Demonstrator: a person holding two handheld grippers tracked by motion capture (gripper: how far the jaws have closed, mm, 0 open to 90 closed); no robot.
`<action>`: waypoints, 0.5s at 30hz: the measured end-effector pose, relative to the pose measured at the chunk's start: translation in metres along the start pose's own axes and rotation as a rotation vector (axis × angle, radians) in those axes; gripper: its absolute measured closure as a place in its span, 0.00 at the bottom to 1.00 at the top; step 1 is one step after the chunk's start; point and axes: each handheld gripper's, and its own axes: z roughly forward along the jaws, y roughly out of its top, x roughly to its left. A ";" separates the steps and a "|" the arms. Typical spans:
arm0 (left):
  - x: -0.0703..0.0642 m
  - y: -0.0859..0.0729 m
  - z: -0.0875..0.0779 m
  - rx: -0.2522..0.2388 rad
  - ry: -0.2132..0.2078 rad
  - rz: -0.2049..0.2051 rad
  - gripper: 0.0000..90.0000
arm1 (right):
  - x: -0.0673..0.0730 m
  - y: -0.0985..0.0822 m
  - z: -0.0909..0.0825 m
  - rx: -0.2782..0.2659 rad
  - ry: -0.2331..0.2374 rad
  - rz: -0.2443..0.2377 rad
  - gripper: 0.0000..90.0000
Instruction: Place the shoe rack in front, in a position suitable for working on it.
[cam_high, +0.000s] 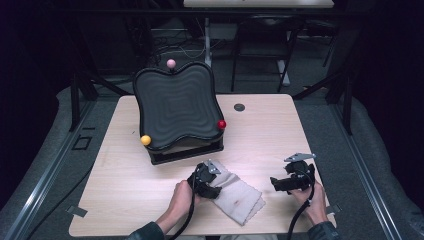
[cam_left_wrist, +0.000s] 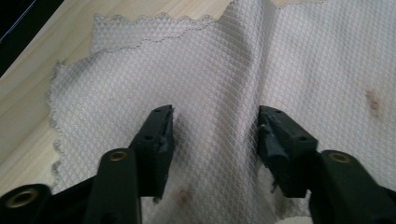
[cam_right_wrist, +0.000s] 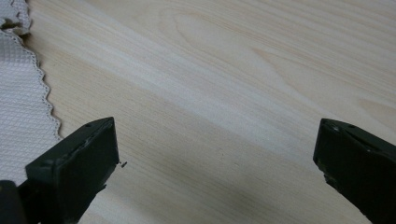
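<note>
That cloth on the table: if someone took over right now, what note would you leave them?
Left gripper: down on the cloth, jaws part-open astride a raised fold; pads not clearly pinching it yet.
Right gripper: jaws wide open over bare table, nothing between them, just right of the cloth's scalloped edge.
Cloth: lies rumpled at the table's near edge, in front of the black wavy tray.
Done: left gripper placed on the fold.
Left: probably close on the fold, then bring the right gripper to the cloth.
</note>
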 end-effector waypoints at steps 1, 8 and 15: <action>0.000 0.000 0.000 -0.003 -0.001 0.002 0.58 | 0.000 0.000 0.000 0.000 0.000 0.000 0.00; 0.000 -0.003 -0.001 -0.027 -0.004 0.007 0.81 | -0.001 0.000 0.001 0.011 0.005 0.000 0.00; -0.001 -0.004 -0.001 -0.036 -0.008 0.012 0.93 | -0.001 -0.001 0.002 0.013 0.007 -0.003 0.00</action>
